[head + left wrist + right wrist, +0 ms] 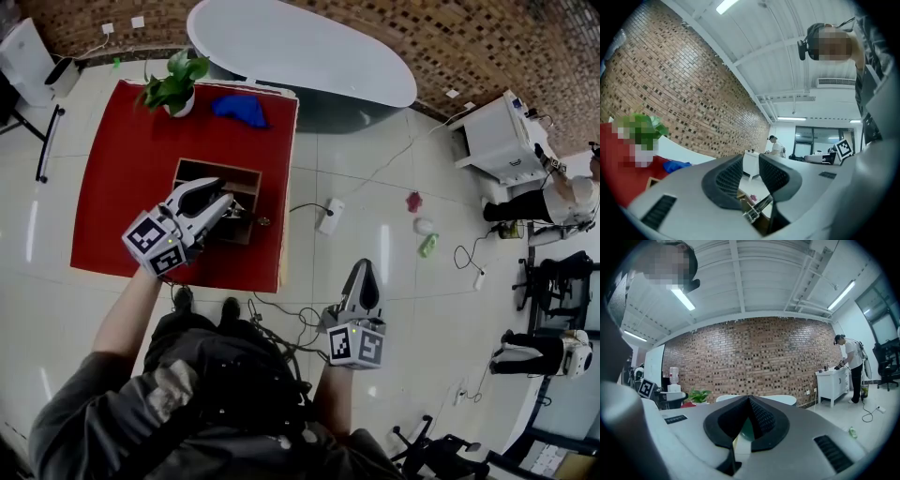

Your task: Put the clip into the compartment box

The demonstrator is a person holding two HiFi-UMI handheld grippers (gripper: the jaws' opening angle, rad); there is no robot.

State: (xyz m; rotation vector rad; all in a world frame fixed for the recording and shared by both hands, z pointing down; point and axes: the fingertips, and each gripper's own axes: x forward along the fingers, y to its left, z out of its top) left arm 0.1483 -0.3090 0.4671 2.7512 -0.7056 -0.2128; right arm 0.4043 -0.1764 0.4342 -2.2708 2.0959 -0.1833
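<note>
Left gripper (228,208) is over the near right part of the compartment box (202,170). Its jaws are spread and the pads press on nothing.

Clip (757,209) sits low in the gap between them, at the box's wooden edge. It may already lie in a compartment, but the view is too poor to say.

Clip judged light, stiff, sprung metal, smooth and liable to skid or twist. Best taken across its flat body, not by the thin wire arms. The box walls crowd the jaws, so an approach from above suits.

Right gripper (364,274) is well right of the box, over the floor, with jaws pressed together and empty.

Behind the box on the red worktop (112,206) stand a potted plant (176,86) and a blue cloth (241,109). Neither obstructs. Floor cable (305,208) runs just right of the box.
</note>
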